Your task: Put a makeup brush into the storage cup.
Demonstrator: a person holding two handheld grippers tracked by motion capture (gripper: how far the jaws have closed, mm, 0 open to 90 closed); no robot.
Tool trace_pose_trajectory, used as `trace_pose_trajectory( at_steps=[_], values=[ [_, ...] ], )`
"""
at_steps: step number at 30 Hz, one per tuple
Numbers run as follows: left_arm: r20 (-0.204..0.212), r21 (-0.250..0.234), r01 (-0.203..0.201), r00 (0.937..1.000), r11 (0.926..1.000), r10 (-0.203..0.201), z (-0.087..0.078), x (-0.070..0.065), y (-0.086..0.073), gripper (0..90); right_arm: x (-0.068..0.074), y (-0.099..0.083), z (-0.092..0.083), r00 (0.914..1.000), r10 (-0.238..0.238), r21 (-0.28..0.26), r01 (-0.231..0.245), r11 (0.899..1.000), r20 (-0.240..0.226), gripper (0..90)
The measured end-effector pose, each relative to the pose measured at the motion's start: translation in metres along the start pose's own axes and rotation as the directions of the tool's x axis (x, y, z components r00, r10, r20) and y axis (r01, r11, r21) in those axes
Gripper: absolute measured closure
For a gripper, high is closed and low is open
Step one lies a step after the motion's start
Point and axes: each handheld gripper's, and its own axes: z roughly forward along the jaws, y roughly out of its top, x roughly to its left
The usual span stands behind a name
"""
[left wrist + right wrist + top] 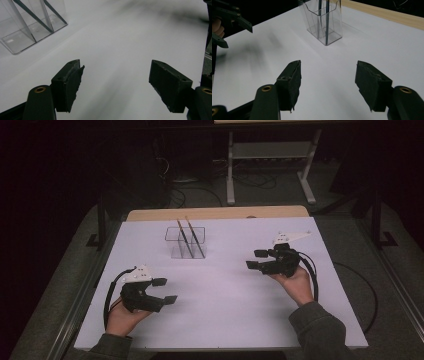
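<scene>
Jaws spread wide on left gripper and right gripper, pinching nothing. Hovering over bench, likely ready for reaching. Clear holder with two sticks standing at 12 o'clock, sticks leaning.

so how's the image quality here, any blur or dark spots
High view: table lit, surroundings nearly black, holder small and soft. Left gripper view: jaws sharp, far table smeared with soft shadows. Right gripper view: holder fairly clear, blurred shadow at left near the other gripper.
</scene>
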Motion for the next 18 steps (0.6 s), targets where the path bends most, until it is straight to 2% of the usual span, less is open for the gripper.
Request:
trace_pose_trajectory(
  at_steps=[18],
  values=[
    [-0.01, -0.01, 0.008, 0.9999, 0.9999, -0.008, -0.001, 0.001, 0.0, 24.1, 0.006, -0.022, -0.011, 1.0, 0.002, 0.001, -0.002, 1.0, 0.0, 32.0]
  ],
)
